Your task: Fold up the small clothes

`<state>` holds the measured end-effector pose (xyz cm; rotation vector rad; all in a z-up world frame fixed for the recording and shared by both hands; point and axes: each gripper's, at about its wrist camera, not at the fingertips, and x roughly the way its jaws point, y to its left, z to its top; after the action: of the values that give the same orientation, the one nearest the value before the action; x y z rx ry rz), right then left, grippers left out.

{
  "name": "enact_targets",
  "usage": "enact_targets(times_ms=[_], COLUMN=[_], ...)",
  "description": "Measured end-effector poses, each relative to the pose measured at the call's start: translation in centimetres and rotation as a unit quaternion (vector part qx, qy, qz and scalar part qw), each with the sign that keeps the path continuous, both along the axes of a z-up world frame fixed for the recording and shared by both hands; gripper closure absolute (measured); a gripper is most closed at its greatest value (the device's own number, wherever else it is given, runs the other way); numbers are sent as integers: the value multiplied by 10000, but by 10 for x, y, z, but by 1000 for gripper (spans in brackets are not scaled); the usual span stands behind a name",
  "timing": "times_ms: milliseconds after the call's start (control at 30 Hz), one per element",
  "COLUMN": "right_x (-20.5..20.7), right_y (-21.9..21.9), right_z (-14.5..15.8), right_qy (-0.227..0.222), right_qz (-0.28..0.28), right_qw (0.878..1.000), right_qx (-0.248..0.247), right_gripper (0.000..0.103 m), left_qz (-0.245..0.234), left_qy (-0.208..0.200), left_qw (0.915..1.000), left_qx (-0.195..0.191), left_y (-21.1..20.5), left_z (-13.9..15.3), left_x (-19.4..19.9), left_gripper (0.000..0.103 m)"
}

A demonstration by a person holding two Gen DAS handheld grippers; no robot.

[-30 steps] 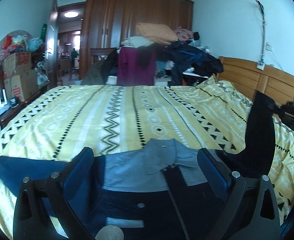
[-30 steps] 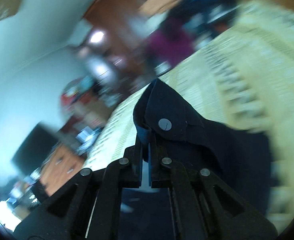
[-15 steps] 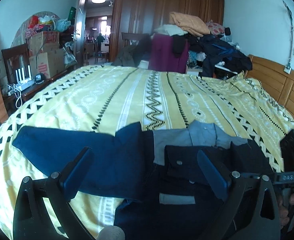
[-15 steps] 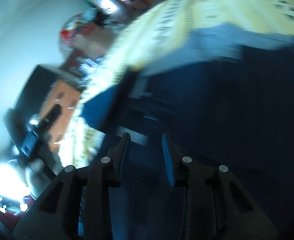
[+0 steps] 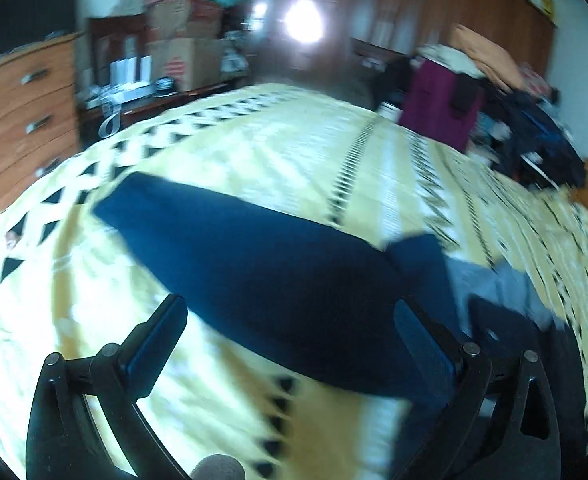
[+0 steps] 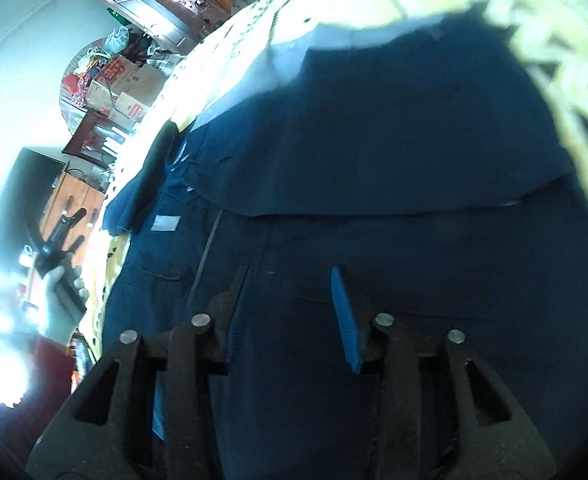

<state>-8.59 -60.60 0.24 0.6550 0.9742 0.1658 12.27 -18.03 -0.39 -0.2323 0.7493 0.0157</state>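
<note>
Navy shirt [image 6: 374, 160] flat on yellow bedspread [image 5: 253, 152], left tool [image 5: 289, 344] and right tool [image 6: 289, 304] both spread wide, holding nothing

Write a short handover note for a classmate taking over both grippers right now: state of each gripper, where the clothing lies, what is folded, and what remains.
Left gripper: open, empty, above the yellow patterned bedspread.
Right gripper: open, empty, over the garment's body.
The dark navy button-up shirt with a grey collar lies flat on the bedspread. One long navy sleeve is spread out sideways. The other side is folded in across the front.
Left to do: fold the spread sleeve in, then fold the body, probably bottom to collar.
</note>
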Motion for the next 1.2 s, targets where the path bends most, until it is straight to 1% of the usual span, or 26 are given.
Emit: enact_targets(times_ms=[67,133,200,267,333,367,433,500,533,567,600,633,667,733,800,833,900,933,967,1000,1033,1067,1100,1133,1167,1200], right_x=[13,24,32,38,43,46,51,53,54,54,54,55,54,55,55,55,51,47,43,36,30,23,15,9,6,5], right_y=[17,32,44,56,65,69,75,78,79,80,80,80,78,71,61,54,40,31,23,14,4,-5,-15,-24,-31,-37], right_z=[-1,1,1,1,-2,-2,-3,-2,-1,0,3,5,8,13,17,19,26,32,36,40,41,41,38,35,30,27], right_qy=[16,13,14,49,107,126,168,163,156,146,99,47,-2,-99,-159,-200,-328,-423,-497,-580,-638,-675,-684,-653,-596,-561], right_qz=[191,350,488,596,690,715,750,747,743,717,672,643,608,472,311,205,9,-134,-257,-390,-527,-663,-821,-942,-1020,-1039], right_qw=[9998,9994,9987,9981,9974,9972,9968,9968,9968,9970,9975,9978,9981,9988,9994,9996,9993,9987,9981,9971,9959,9945,9927,9913,9906,9904], right_qx=[-31,-66,-123,-167,-191,-201,-219,-237,-236,-239,-216,-174,-129,-63,35,89,201,232,248,288,367,460,568,642,689,713], right_gripper=[62,58,54,51,51,51,51,51,51,53,58,65,67,68,68,68,68,68,68,67,64,62,58,58,58,58], left_qz=[344,681,1031,1433,1583,1607,1602,1558,1478,1330,1200,1131,950,312,-582,-1097,-2008,-2572,-2995,-3387,-3934,-4272,-4489,-4600,-4616,-4573], left_qy=[85,281,385,414,453,504,571,502,430,409,475,501,434,106,-328,-538,-796,-893,-905,-869,-767,-679,-600,-450,-245,-117], left_qw=[9993,9964,9929,9873,9832,9821,9816,9812,9812,9816,9818,9819,9827,9864,9851,9791,9597,9436,9280,9116,8880,8733,8651,8620,8623,8644], left_qx=[-152,-420,-455,-553,-792,-843,-873,-1025,-1166,-1306,-1390,-1437,-1529,-1607,-1588,-1624,-1795,-1884,-2025,-2160,-2255,-2239,-2155,-2081,-2065,-2089], left_y=[36,72,99,122,138,144,147,149,150,154,153,149,139,100,38,2,-65,-108,-143,-173,-213,-242,-266,-283,-293,-294], left_z=[-9,-24,-38,-51,-64,-71,-81,-85,-85,-85,-85,-83,-77,-47,-4,18,51,67,76,82,85,85,81,75,69,65], left_x=[16,35,50,58,67,72,84,95,98,103,109,113,115,112,101,93,75,61,48,36,18,4,-10,-19,-25,-27], left_gripper=[0,0,0,0,0,0,0,1,8,37,50,71,86,90,91,91,91,91,91,88,78,62,56,53,54,54])
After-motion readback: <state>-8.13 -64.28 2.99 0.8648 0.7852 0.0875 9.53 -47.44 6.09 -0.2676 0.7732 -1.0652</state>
